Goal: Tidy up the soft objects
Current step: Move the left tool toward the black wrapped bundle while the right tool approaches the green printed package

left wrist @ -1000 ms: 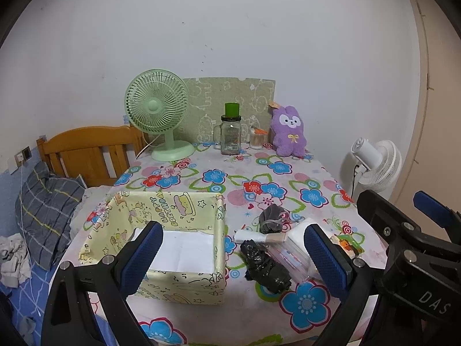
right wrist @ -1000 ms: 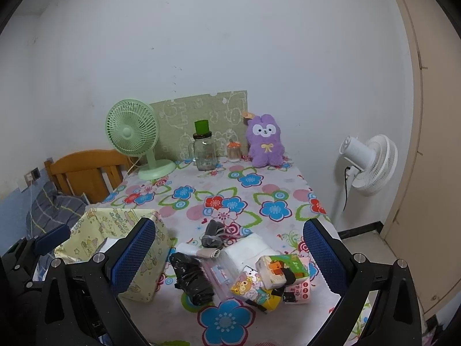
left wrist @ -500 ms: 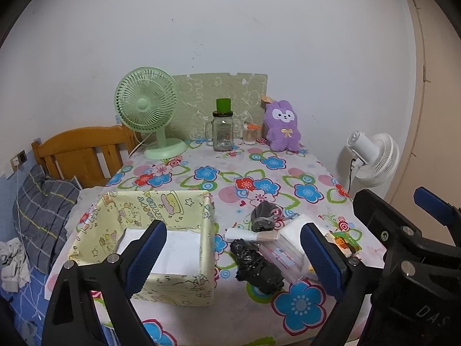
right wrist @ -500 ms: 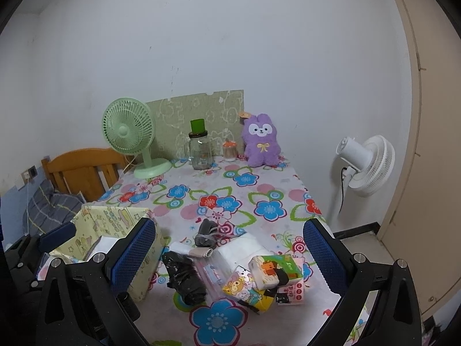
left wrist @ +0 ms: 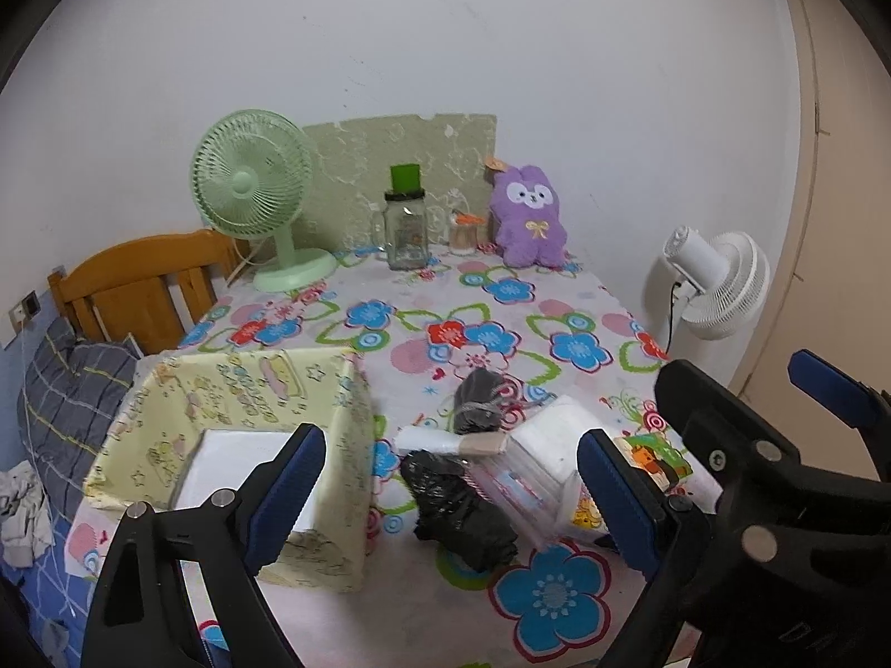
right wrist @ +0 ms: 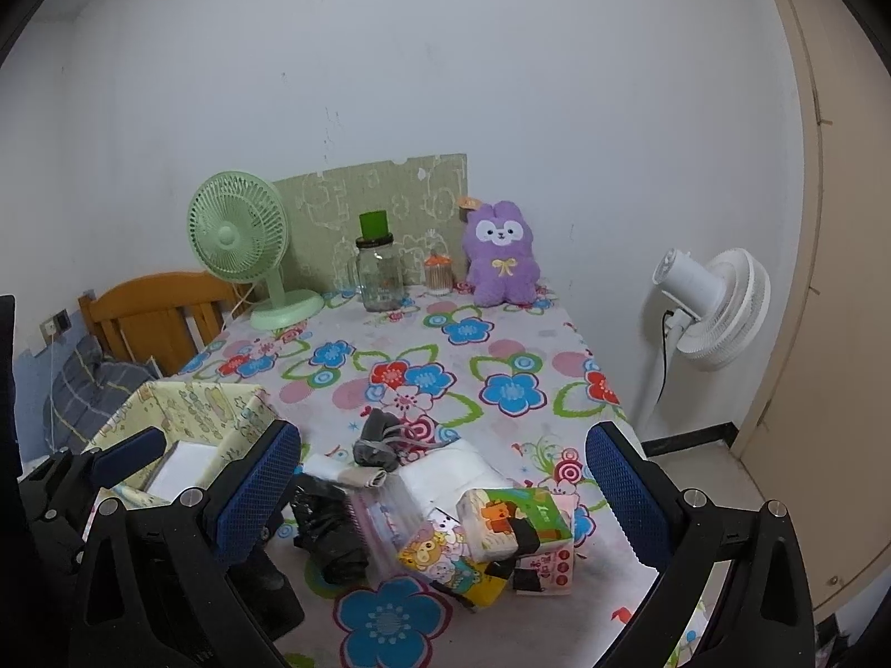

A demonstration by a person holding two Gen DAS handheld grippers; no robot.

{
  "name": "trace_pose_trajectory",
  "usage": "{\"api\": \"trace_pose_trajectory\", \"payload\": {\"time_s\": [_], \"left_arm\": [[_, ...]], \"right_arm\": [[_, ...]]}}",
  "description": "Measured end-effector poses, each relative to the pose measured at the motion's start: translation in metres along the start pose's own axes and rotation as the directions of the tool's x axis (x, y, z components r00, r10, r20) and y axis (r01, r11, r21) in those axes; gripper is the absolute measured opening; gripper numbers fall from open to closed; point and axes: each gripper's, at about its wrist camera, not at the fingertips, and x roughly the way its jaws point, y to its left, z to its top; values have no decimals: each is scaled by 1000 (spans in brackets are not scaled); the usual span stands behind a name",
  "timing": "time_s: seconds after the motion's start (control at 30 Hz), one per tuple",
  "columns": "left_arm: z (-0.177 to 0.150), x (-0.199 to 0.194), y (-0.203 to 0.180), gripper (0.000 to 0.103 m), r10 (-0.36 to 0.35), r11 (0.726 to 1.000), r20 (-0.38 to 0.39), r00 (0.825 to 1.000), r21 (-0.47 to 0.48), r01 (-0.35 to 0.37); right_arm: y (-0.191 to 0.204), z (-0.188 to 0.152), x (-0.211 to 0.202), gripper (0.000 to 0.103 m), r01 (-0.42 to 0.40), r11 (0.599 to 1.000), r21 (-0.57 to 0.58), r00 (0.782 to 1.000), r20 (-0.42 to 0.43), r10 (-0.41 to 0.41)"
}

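A: Start with the left wrist view. What is different from a second ago?

B: The whole scene sits lower and further off than it did; the yellow box (left wrist: 245, 434) has slid down-left in the frame, so the left gripper (left wrist: 445, 495) seems to have risen and drawn back a little. Its jaws stand wide apart and hold nothing.

A: And the soft things?

B: Unmoved. The black bag (left wrist: 456, 506) lies on the table (left wrist: 445, 289) just right of the box, with the grey bundle (left wrist: 479, 398) behind it and the white tissue pack (left wrist: 548, 426) touching the clear pouch (left wrist: 512, 487). The right gripper's body crowds the lower right corner.

A: Now the right wrist view.

B: Much the same shift: the pile has dropped lower in the frame. The right gripper (right wrist: 442, 484) is spread fully and empty, hanging above the heap of tissue packets (right wrist: 501, 523). The purple plush (right wrist: 501, 256) sits upright at the far edge, well apart from the pile.

A: Anything in the box yet?

B: Only a white sheet or liner on its floor, I think; the gripper finger hides part of it.

A: So for the task?

B: I judge that sorting has not begun. Both grippers look to be lining up, and nothing is picked.
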Motion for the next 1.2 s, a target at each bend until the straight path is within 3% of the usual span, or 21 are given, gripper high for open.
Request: {"api": "trace_pose_trajectory", "payload": {"time_s": [0.5, 1.2], "left_arm": [[-19, 46, -25, 88, -19, 999, -109, 994, 31, 22], [-36, 105, -25, 83, 14, 1000, -259, 966, -7, -17]], "right_arm": [[-24, -25, 48, 101, 0, 1000, 24, 994, -107, 2], [-44, -50, 104, 99, 56, 997, 53, 967, -251, -41]]}}
